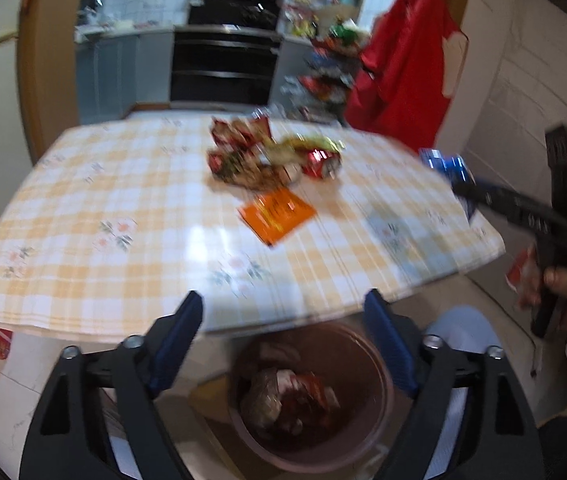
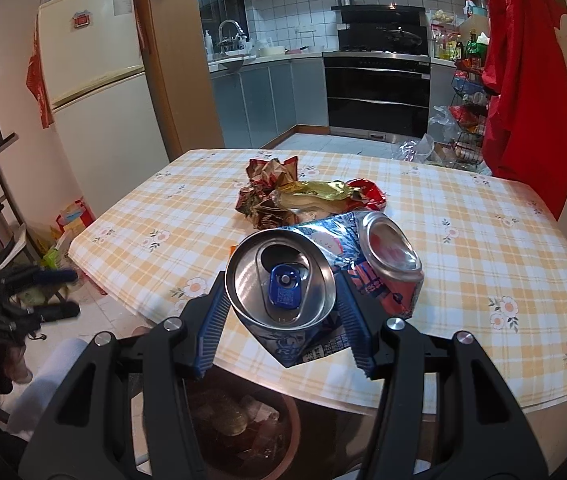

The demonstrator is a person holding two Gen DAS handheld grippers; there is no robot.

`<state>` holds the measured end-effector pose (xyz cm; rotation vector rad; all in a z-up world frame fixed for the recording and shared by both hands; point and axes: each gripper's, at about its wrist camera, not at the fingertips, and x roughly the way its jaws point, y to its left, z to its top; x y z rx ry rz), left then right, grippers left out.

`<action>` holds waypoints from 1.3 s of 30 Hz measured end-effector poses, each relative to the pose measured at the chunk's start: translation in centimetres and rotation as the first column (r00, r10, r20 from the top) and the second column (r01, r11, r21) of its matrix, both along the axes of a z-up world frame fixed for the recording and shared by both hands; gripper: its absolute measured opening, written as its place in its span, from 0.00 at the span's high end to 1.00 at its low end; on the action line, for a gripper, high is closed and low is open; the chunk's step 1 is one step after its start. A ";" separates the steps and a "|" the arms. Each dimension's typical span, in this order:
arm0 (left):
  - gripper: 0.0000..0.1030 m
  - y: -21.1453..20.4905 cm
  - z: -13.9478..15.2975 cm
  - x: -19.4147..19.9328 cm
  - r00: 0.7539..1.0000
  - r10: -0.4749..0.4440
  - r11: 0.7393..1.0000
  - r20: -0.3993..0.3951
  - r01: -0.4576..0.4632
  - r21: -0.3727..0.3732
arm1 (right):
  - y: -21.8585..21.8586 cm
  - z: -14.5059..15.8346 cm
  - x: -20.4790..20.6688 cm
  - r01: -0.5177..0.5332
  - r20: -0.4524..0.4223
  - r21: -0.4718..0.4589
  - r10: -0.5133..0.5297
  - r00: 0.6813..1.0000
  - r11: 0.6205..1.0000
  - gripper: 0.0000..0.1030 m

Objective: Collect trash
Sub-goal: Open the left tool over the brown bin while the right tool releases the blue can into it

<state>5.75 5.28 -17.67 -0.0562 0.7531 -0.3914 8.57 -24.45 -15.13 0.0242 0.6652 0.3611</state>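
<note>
Crushed blue can (image 2: 315, 292) with lettering too crumpled to read, orange packet (image 1: 276, 216) print blurred

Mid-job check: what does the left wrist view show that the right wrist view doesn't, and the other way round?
Only the left wrist view shows the flat orange packet on the checked tablecloth and the crushed red can beside the wrappers. Its own left gripper is open and empty.

Only the right wrist view shows the crushed blue can's silver top and blue tab up close, clamped in the right gripper, plus the cream fridge.

Both show the pile of crumpled wrappers, the yellow checked table and the brown bin below its edge, already holding trash.
</note>
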 end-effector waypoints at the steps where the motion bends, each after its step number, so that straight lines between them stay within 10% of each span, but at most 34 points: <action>1: 0.13 0.2 0.4 0.0 1.000 0.015 1.000 0.014 -0.015 0.001 | 0.1 0.0 -0.1 -0.004 -0.002 0.004 0.004 1.000 1.000 0.47; 13: 0.06 3.3 2.6 -0.7 0.973 0.205 0.978 0.108 -0.208 0.014 | 3.3 -1.3 -1.8 -0.103 -0.069 0.000 0.102 0.992 0.995 0.47; 39: 0.06 5.6 2.3 -2.6 0.952 0.280 0.959 0.125 -0.284 0.016 | 8.2 -3.3 -3.9 -0.281 -0.175 0.011 0.278 0.944 0.960 0.36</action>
